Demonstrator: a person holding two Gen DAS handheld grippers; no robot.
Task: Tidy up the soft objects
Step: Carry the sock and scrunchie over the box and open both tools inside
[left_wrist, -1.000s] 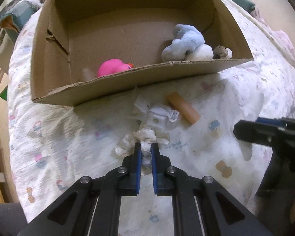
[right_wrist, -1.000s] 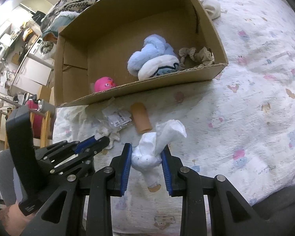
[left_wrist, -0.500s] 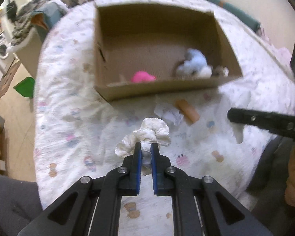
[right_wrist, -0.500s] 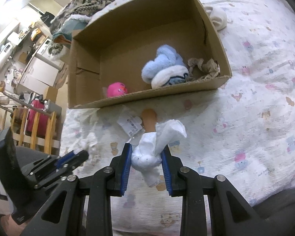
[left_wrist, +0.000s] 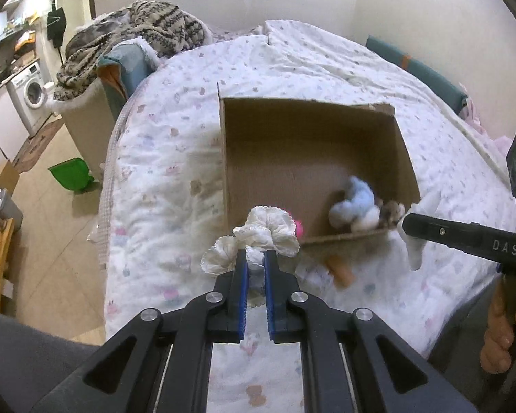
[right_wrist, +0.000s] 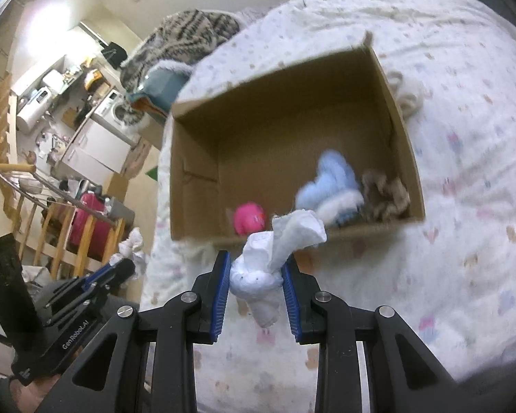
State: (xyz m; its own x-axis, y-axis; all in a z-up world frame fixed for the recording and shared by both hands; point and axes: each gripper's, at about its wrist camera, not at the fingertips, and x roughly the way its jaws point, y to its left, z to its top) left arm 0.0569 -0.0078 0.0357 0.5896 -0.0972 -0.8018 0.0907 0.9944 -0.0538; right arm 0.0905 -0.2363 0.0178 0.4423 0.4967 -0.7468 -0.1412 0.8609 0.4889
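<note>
My left gripper (left_wrist: 255,261) is shut on a white frilly scrunchie (left_wrist: 263,235) and holds it in the air, near the front left corner of the open cardboard box (left_wrist: 244,158). My right gripper (right_wrist: 256,268) is shut on a white sock (right_wrist: 275,258), lifted before the box's front wall (right_wrist: 361,232). In the box lie a pink ball (right_wrist: 247,216), a light blue plush toy (right_wrist: 333,186) and a brown scrunchie (right_wrist: 385,192). The right gripper also shows in the left wrist view (left_wrist: 407,225), with the sock (left_wrist: 418,241) hanging from it.
The box stands on a bed with a patterned white quilt (left_wrist: 161,158). An orange cylinder (left_wrist: 342,270) lies on the quilt before the box. A cream cloth (right_wrist: 409,94) lies beside the box's right wall. A basket with knit blankets (left_wrist: 127,38) stands at the bed's left.
Both grippers have risen high above the bed with their items, so the box now looks smaller and farther below. The grips have not changed.
</note>
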